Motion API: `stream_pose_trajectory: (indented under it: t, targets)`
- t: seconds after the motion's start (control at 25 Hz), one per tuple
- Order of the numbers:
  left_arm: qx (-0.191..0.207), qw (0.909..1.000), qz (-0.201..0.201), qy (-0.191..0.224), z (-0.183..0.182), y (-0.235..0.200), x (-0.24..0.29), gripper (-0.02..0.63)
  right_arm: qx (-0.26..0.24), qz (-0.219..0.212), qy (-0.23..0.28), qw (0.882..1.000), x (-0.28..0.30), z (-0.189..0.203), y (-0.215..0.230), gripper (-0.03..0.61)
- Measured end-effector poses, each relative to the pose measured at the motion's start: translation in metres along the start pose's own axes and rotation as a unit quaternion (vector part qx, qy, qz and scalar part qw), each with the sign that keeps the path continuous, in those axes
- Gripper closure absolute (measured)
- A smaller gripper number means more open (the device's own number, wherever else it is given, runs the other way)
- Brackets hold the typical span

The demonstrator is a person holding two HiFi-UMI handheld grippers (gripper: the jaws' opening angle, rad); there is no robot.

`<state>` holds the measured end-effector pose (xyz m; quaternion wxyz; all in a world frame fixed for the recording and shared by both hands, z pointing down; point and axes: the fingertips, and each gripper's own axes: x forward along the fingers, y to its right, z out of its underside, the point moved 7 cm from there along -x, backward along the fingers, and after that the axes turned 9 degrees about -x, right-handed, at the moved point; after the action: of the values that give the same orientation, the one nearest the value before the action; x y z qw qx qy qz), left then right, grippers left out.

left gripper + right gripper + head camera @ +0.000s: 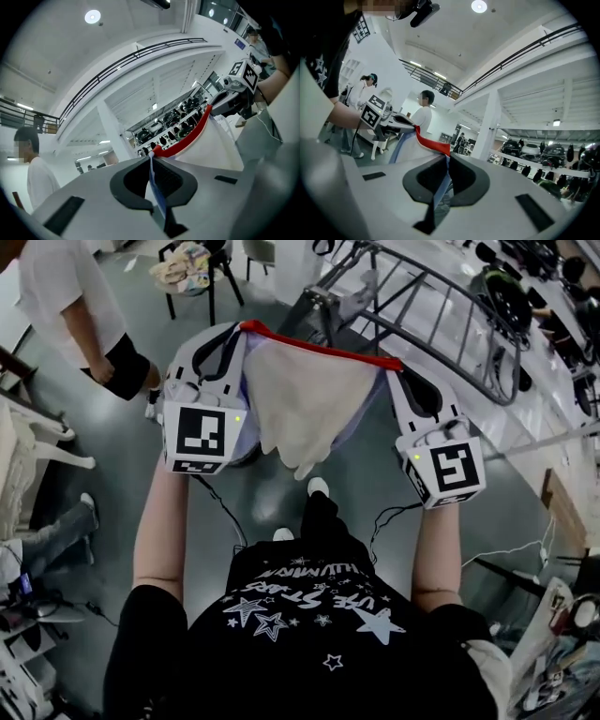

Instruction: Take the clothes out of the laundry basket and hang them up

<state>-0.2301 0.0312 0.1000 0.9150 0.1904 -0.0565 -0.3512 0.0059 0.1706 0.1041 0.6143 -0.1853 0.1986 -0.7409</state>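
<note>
A cream garment [305,404] with a red band [323,350] along its top edge hangs stretched between my two grippers, held up in front of the person. My left gripper [246,329] is shut on the band's left end, my right gripper [394,367] on its right end. In the left gripper view the jaws [151,157] pinch pale blue cloth, and the red band [187,136] runs off to the right gripper [239,91]. The right gripper [446,157] likewise pinches cloth, with the red band [431,143] leading to the left gripper [379,112]. The garment hides the floor below it.
A grey metal drying rack [422,306] stands just beyond the garment at the upper right. A black chair piled with clothes [192,268] is at the back. A person in a white shirt [75,306] stands at the upper left. Cables trail on the floor [225,512].
</note>
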Motion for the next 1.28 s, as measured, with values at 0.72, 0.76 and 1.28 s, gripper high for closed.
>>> stream_pose_trajectory:
  t: [0.72,0.76,1.28]
  targets:
    - [-0.032,0.9852,0.162,0.048,-0.043,0.162,0.068,0.589,0.029,0.128,-0.095,0.987,-0.159,0.055,0.063,0.56]
    - [-0.031,0.985,0.163,0.049,-0.046,0.165,0.07,0.589,0.031,0.132,-0.095,0.986,-0.161,0.056,0.066,0.56]
    - [-0.031,0.9847,0.16,0.061,-0.055,0.165,0.085,0.589,0.034,0.154,-0.087,0.984,-0.159,0.058,0.079,0.56]
